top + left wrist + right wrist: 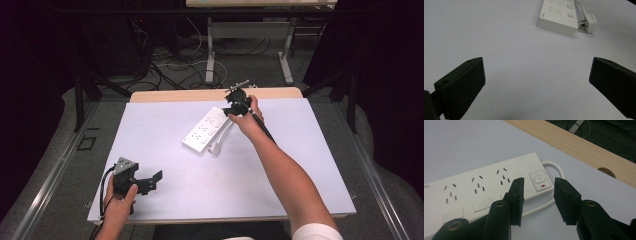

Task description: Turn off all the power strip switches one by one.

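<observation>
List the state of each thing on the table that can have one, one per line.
power strip: lying flat on the white table, sockets up and empty
power button: untouched, small red mark below it
plug: unplugged, lying beside the strip's end
cord: looped at the button end
left gripper: jaws wide open, nothing between
right gripper: jaws partly open around the button end, not gripping

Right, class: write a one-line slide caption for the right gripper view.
Right claw poised, half open, above the white power strip's switch.

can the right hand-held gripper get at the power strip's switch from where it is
Probably yes: the right hand-held gripper hovers open just above the switch at the power strip end, with nothing between.
</observation>
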Available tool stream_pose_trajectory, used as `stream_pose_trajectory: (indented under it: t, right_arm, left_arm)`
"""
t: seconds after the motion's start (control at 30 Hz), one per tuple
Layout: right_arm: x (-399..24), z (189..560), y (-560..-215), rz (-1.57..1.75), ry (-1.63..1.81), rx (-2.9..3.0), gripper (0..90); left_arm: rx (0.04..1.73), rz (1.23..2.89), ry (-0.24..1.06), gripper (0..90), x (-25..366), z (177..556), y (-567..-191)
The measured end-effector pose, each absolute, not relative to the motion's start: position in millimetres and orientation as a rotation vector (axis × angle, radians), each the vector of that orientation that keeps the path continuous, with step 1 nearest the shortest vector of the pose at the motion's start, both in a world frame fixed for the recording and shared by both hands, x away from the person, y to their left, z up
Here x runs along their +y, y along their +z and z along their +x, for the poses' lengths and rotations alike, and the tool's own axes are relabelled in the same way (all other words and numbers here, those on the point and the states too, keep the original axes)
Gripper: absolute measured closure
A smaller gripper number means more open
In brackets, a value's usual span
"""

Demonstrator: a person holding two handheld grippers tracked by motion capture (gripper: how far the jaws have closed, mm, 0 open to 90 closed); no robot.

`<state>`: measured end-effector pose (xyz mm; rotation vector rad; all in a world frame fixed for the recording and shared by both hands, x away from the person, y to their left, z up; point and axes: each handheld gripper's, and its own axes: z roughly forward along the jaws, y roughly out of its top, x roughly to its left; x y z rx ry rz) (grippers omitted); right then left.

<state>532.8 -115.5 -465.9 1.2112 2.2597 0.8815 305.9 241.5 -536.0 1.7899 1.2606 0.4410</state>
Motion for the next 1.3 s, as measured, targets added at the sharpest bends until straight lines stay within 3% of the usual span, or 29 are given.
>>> stream_pose_trajectory:
  t: [0.3, 0.77, 1.3]
  right_arm:
    - [-115.8, 544.2, -472.1, 1.255, 0.889, 2.261, 69.4]
    - [-110.9, 555.3, -483.5, 1.257, 0.915, 2.253, 90.0]
    - [-110.7, 568.2, -502.7, 1.291, 0.942, 2.276, 90.0]
  left_arm:
    - [1.266, 1.784, 0.438, 0.5, 241.1, 305.7, -536.5]
    - [1.262, 1.777, 0.427, 0.6, 237.9, 305.5, -537.1]
    - [1.269, 1.784, 0.415, 0.7, 238.2, 306.0, -538.4]
